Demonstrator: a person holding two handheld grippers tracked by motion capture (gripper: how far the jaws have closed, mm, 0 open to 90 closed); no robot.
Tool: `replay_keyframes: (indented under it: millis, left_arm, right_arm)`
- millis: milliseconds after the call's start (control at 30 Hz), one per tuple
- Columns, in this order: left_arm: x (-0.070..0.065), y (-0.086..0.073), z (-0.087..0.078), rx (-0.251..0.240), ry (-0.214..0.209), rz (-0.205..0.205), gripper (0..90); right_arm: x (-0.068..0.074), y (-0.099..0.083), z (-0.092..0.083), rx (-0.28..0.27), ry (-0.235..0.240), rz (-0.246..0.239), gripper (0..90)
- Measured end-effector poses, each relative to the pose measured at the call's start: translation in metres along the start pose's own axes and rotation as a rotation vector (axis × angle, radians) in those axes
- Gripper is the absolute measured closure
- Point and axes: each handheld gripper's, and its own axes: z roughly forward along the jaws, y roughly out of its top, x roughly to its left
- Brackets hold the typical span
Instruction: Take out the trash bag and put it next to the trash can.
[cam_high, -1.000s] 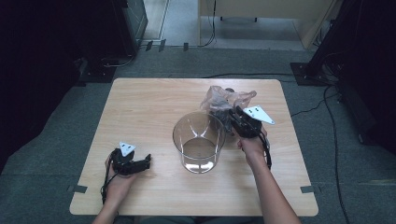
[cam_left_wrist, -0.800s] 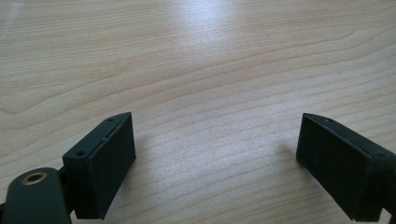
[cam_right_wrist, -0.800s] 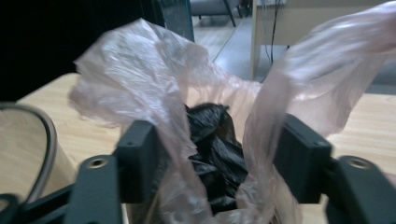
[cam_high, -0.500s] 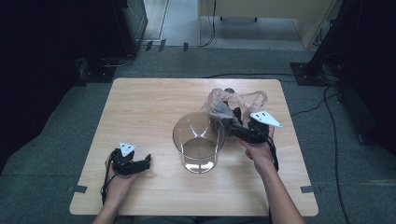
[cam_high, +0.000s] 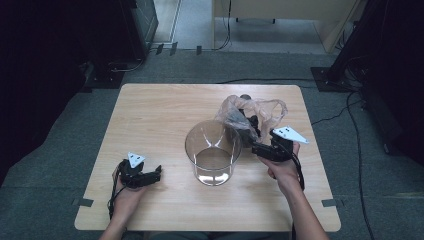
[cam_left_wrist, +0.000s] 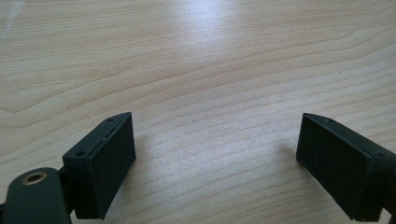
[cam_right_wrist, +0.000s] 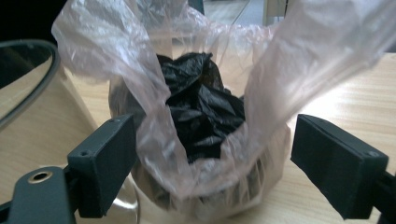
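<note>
Resting spot of the left gripper: the left gripper (cam_high: 156, 173) lies low over the near-left part of the table (cam_high: 160, 115), in the person's left hand (cam_high: 127, 192), pointing to the right.
Left gripper state: its jaws stand wide apart with bare wood between them, as the left gripper view shows (cam_left_wrist: 212, 154); it holds nothing.
Right gripper place: the right gripper (cam_high: 256, 148) sits right of the middle of the table, held in the right hand (cam_high: 284, 170), pointing left and slightly far toward the bag.
Right gripper state: its jaws have just been opening and now stand wide; in the right gripper view (cam_right_wrist: 212, 163) the bag's lower part lies between them, and the pads do not press on it.
Plastic bag: a thin, clear, crumpled plastic bag (cam_high: 250, 112) stands on the far-right half of the table, just beyond the right gripper's tips, its mouth flaring upward (cam_right_wrist: 201, 186).
Bag contents: a dark, crinkled black bundle (cam_right_wrist: 203, 107) sits inside the bag, seen through the open top; what it is cannot be told.
Glass bowl: a large clear round glass bowl (cam_high: 213, 150) stands upright near the table's middle, just left of the right gripper and close against the bag's near-left side; its rim shows at the left edge of the right gripper view (cam_right_wrist: 28, 79).
Cables: a black cable trails from each gripper along the wrist toward the near edge.
</note>
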Motion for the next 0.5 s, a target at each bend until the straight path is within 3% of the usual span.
replay_keyframes:
  millis: [333, 500]
  left_arm:
    - [0.0, 0.0, 0.0, 0.003, 0.0, 0.003, 11.4]
    - [0.0, 0.0, 0.0, 0.001, 0.0, 0.002, 11.5]
  right_arm:
    - [-0.012, -0.019, -0.011, 0.033, -0.043, 0.005, 14.3]
    - [-0.019, -0.027, -0.02, 0.032, -0.027, 0.009, 14.3]
